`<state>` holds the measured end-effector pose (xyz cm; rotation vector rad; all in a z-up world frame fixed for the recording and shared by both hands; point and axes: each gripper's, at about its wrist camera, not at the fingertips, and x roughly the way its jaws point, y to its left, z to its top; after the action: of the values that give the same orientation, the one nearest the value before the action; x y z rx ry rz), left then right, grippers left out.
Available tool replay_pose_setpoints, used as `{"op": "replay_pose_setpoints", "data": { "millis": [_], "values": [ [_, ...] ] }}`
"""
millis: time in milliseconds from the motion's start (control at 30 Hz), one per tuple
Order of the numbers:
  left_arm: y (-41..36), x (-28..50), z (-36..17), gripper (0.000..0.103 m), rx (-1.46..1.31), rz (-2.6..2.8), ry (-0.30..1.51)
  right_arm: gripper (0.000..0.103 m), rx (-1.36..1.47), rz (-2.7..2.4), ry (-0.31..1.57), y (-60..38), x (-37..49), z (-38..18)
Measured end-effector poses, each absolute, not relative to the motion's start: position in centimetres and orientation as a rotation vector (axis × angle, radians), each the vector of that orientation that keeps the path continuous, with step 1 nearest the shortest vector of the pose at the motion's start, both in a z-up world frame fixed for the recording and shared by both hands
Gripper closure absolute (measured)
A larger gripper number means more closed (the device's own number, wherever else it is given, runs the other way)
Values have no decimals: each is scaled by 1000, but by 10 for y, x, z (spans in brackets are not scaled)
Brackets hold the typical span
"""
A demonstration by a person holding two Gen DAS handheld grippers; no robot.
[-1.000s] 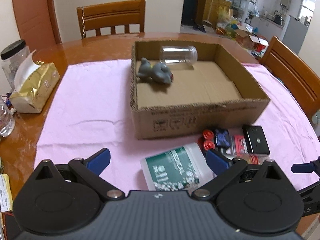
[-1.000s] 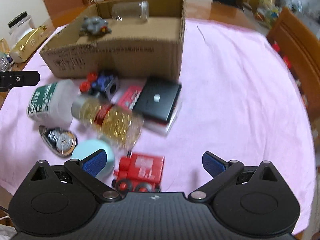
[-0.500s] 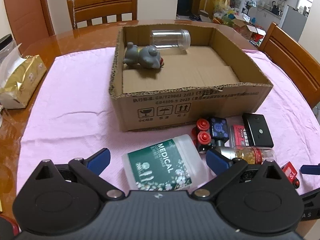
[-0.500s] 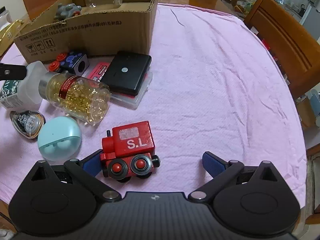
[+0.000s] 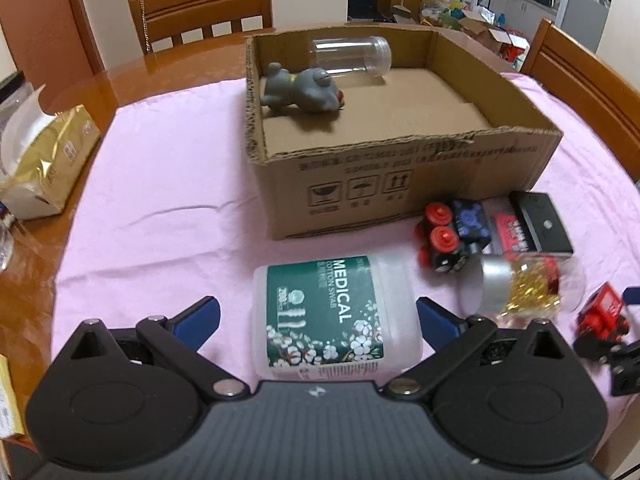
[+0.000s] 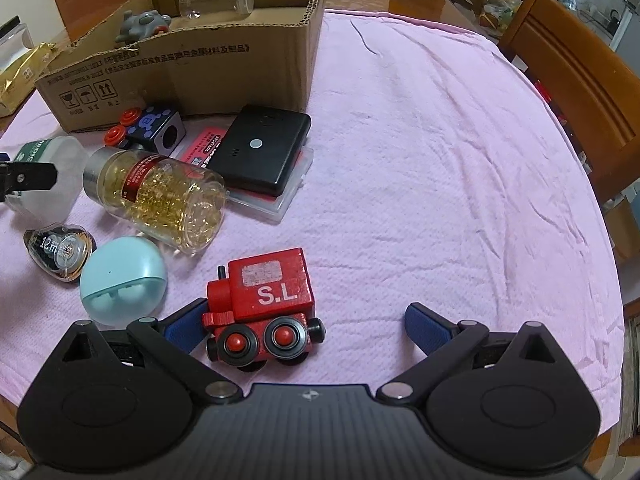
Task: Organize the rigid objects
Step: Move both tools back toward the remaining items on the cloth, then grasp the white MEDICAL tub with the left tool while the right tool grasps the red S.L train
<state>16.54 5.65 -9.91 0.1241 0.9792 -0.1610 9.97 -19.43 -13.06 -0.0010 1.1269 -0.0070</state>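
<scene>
**Left wrist view: box part-filled, both tongs spread wide**

Left wrist camera shows the cardboard box (image 5: 400, 168) at 12 o'clock on the pink cloth (image 5: 160, 184) that covers the desk (image 5: 80, 92). Inside it, toward the far left corner, a clear empty jar (image 5: 352, 56) lies on its side, with a grey toy animal (image 5: 304, 92) just in front of it; whether the two touch is hard to tell.

The left tongs (image 5: 318, 316) are wide open and grip nothing. The cotton swab tub (image 5: 336, 316) lies on its side between the blue fingers (image 5: 198, 316). At 2 o'clock, a capsule bottle (image 5: 520, 284) lies blurred.

The right tongs (image 6: 306, 324) are also spread wide, holding nothing. The red toy train (image 6: 264, 296) stands between the fingers, close against the left one. At 10 o'clock lie a mint earbud case (image 6: 124, 280) and a correction tape (image 6: 60, 248). Near the box sit a blue toy wagon (image 6: 152, 128) and a black device (image 6: 264, 148) on a clear case (image 6: 288, 196).
</scene>
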Motion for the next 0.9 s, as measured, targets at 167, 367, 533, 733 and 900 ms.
{"op": "replay_pose_setpoints", "data": {
  "millis": [167,367,533,733,900],
  "values": [
    [51,171,-109,1,133,-125,993,0,-6,0,1125,-194,100,-131],
    [52,176,-123,0,125,-94,1023,0,-25,32,1108,-195,99,-131],
    [56,178,-127,0,81,-104,1032,0,-50,73,1095,-198,96,-132],
    [54,181,-128,0,78,-104,1028,1,-90,122,1114,-186,99,-130],
    [55,181,-128,0,78,-102,1032,15,-122,191,1112,-175,101,-125]
  ]
}}
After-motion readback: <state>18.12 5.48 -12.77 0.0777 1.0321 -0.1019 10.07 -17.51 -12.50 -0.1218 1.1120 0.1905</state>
